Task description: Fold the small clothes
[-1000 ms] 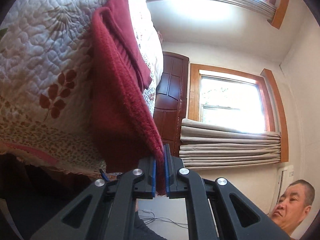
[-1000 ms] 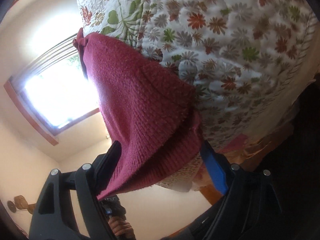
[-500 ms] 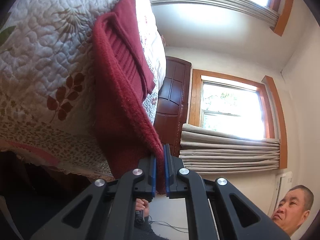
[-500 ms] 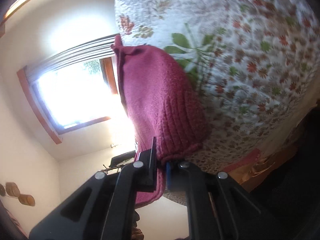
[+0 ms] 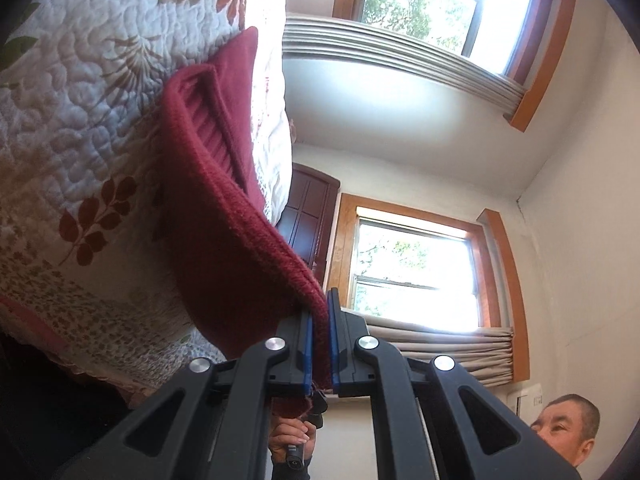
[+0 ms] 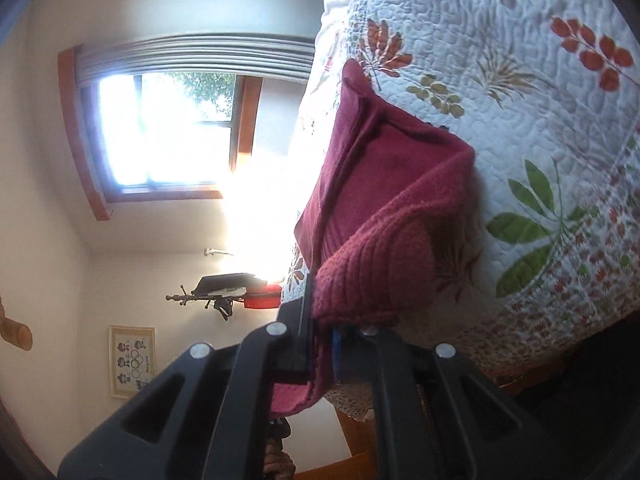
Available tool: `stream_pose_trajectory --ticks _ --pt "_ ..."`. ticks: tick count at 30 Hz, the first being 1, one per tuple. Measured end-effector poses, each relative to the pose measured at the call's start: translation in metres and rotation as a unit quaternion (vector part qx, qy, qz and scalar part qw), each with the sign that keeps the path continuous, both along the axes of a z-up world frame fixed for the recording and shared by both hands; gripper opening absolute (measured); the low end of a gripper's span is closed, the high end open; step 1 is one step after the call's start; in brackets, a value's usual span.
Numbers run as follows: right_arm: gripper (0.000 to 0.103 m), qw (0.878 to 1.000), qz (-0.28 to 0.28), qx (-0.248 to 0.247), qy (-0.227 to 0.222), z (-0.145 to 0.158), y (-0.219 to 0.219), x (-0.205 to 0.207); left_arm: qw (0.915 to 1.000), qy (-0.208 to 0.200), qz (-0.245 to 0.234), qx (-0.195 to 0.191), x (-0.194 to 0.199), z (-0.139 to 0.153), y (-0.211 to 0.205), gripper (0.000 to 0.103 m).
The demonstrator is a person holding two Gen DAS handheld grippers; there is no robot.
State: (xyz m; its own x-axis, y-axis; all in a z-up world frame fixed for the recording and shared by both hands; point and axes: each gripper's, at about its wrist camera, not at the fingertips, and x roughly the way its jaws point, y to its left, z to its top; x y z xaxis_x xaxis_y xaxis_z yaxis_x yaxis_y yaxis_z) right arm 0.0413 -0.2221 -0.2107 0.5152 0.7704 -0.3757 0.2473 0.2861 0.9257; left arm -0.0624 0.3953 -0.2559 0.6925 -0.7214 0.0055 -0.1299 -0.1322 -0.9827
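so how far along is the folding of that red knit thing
Partly done: the red knit garment already shows a folded layer lying on the quilt. In hand: the left gripper and right gripper are each shut on its near edge, lifted. Left: carry that edge over, lay it flat, release.

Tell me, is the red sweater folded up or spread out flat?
Partly folded: the red sweater lies doubled in layers on the quilt, its near edge lifted.

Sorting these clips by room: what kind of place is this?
Most likely a bedroom in a home: a bed under a floral quilt, curtained wood-framed windows, and a dark wooden door.
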Motion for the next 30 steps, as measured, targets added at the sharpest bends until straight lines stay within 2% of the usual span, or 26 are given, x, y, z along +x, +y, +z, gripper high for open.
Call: stream_pose_trajectory --ticks 7,14,19,22,23,24,26,28,29,30 --pt "0.005 0.998 0.059 -0.02 0.004 0.008 0.005 0.076 0.9969 0.005 0.074 -0.027 0.045 -0.012 0.004 0.006" --pt "0.005 0.991 0.113 -0.048 0.056 -0.033 0.023 0.162 0.9923 0.055 0.111 -0.005 0.105 -0.042 0.011 0.006" --pt "0.008 0.986 0.125 -0.086 0.074 -0.045 0.041 0.206 0.9894 0.093 0.111 0.012 0.146 -0.068 0.03 0.006" --pt "0.018 0.982 0.124 -0.112 0.087 -0.054 0.052 0.227 0.9885 0.108 0.103 0.022 0.173 -0.082 0.041 0.006" --pt "0.024 0.982 0.122 -0.114 0.092 -0.057 0.054 0.232 0.9883 0.112 0.1 0.027 0.181 -0.087 0.044 0.006" --pt "0.038 0.981 0.119 -0.117 0.095 -0.059 0.054 0.237 0.9878 0.119 0.097 0.029 0.188 -0.092 0.047 0.006" --pt "0.054 0.982 0.104 -0.131 0.09 -0.053 0.05 0.239 0.9872 0.133 0.084 0.026 0.201 -0.105 0.049 0.007" --pt "0.055 0.983 0.1 -0.13 0.078 -0.043 0.043 0.239 0.988 0.134 0.074 0.018 0.206 -0.112 0.05 0.016" --pt "0.057 0.983 0.1 -0.134 0.07 -0.036 0.039 0.238 0.9884 0.131 0.073 0.024 0.207 -0.112 0.052 0.023" --pt "0.057 0.983 0.1 -0.144 0.059 -0.03 0.035 0.234 0.9888 0.127 0.072 0.032 0.206 -0.109 0.054 0.026"
